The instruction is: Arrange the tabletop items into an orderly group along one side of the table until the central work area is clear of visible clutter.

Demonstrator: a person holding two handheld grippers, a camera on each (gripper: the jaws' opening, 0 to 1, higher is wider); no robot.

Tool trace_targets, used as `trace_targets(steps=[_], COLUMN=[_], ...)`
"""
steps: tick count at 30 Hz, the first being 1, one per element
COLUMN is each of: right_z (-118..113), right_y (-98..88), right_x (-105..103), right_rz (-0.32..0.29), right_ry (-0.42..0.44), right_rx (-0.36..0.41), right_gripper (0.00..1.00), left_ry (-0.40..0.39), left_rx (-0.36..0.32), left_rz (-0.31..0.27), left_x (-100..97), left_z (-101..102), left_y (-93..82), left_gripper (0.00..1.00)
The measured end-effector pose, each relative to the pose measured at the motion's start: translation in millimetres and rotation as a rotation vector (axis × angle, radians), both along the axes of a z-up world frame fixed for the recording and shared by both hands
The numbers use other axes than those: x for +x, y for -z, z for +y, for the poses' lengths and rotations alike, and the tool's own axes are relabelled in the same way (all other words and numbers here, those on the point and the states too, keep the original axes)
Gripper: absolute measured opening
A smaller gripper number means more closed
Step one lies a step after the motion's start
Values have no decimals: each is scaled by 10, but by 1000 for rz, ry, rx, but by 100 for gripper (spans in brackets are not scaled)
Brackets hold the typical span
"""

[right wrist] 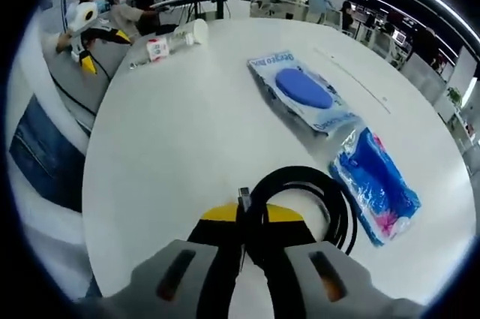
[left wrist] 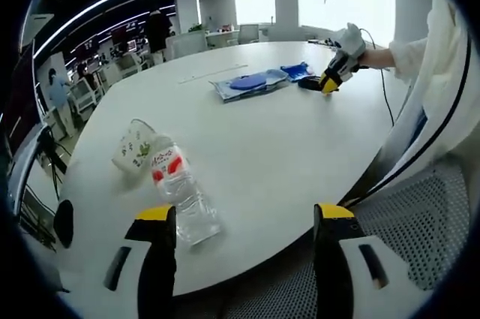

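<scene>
A clear water bottle [left wrist: 180,191] with a red and white label lies on its side on the white table [left wrist: 270,146], just ahead of my open left gripper [left wrist: 245,218]. A patterned cup [left wrist: 133,146] lies tipped beside the bottle's cap end. My right gripper [right wrist: 251,218] is shut on a coiled black cable [right wrist: 330,195] resting on the table. That right gripper [left wrist: 335,71] also appears at the far side in the left gripper view, held by a gloved hand. Two blue packets [right wrist: 304,92] [right wrist: 375,176] lie flat next to the cable.
The table's round edge [right wrist: 94,184] curves close to the person's body. Bottle [right wrist: 161,47] and cup [right wrist: 196,31] sit near the far edge, with the left gripper [right wrist: 88,60] beyond it. A mesh chair [left wrist: 420,214] stands beside the table. People and desks fill the background.
</scene>
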State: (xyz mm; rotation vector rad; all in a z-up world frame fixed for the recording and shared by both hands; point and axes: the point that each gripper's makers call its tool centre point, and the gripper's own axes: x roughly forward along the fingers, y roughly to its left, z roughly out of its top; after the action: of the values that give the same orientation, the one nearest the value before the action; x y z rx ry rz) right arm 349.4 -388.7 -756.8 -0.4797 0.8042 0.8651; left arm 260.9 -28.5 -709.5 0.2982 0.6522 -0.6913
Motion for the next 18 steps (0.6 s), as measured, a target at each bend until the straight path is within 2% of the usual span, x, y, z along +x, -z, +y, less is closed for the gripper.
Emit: trace_targets(steps=[10, 18], right_z=[7, 5], right_y=[91, 105], right_x=[-17, -5], right_rz=[37, 73], right_ry=[4, 27], right_rx=[2, 45], right_gripper=[9, 9], left_ry=[7, 7], left_rx=[14, 20], left_rz=[11, 15], left_x=[2, 42], left_z=[69, 214], left_y=[81, 183], left_gripper=[76, 76])
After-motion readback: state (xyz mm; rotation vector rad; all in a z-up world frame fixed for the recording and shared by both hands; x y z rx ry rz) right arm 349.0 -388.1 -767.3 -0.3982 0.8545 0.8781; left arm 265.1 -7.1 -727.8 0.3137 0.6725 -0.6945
